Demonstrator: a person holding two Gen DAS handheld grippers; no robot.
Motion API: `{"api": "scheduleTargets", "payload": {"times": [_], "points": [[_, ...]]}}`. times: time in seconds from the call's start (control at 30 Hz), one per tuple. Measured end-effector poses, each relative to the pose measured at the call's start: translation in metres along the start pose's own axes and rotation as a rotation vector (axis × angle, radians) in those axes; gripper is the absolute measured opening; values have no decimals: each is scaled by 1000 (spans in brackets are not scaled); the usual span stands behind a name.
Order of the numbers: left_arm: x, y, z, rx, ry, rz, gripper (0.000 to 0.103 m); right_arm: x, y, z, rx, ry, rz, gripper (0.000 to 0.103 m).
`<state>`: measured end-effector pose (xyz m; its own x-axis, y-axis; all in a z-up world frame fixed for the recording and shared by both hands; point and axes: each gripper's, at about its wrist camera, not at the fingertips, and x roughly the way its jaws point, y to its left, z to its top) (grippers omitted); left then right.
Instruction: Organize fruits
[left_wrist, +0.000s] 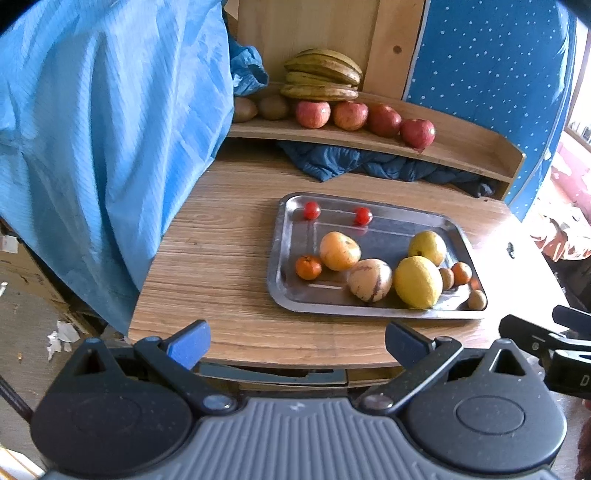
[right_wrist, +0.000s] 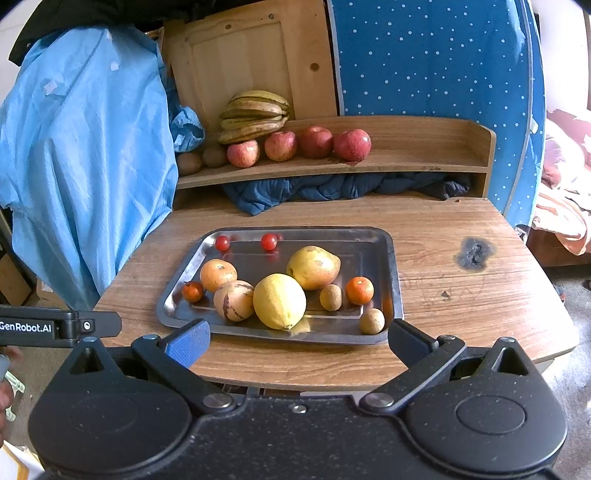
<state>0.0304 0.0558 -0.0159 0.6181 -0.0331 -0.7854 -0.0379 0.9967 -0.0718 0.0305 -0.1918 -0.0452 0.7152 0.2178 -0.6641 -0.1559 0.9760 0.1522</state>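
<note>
A steel tray (left_wrist: 291, 295) (right_wrist: 391, 258) on the wooden table holds a big yellow lemon (left_wrist: 417, 282) (right_wrist: 279, 301), a pear (right_wrist: 314, 267), a striped melon (right_wrist: 233, 300), an orange fruit (right_wrist: 218, 274), two tangerines, two cherry tomatoes (right_wrist: 269, 242) and small brown fruits. On the shelf (right_wrist: 406, 162) behind lie several red apples (right_wrist: 352, 144), bananas (right_wrist: 255, 114) and kiwis. My left gripper (left_wrist: 297, 341) is open at the table's near edge, holding nothing. My right gripper (right_wrist: 297, 339) is open just before the tray, also holding nothing.
A light blue garment (left_wrist: 103, 140) hangs over the left side of the table. Dark blue cloth (right_wrist: 332, 188) is stuffed under the shelf. A burn mark (right_wrist: 474, 253) sits on the table right of the tray. The other gripper's body shows at each view's edge.
</note>
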Motion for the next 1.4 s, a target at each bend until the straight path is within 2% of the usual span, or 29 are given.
{"api": "scheduleTargets", "payload": {"times": [0.37,1.4], "points": [[3,1,1,9,11,12,102,2,2,0,-4,7,-6,102],[1,-11,-5,-1,17,-37,102,0,-6,-5,-15,35,-6,102]]}}
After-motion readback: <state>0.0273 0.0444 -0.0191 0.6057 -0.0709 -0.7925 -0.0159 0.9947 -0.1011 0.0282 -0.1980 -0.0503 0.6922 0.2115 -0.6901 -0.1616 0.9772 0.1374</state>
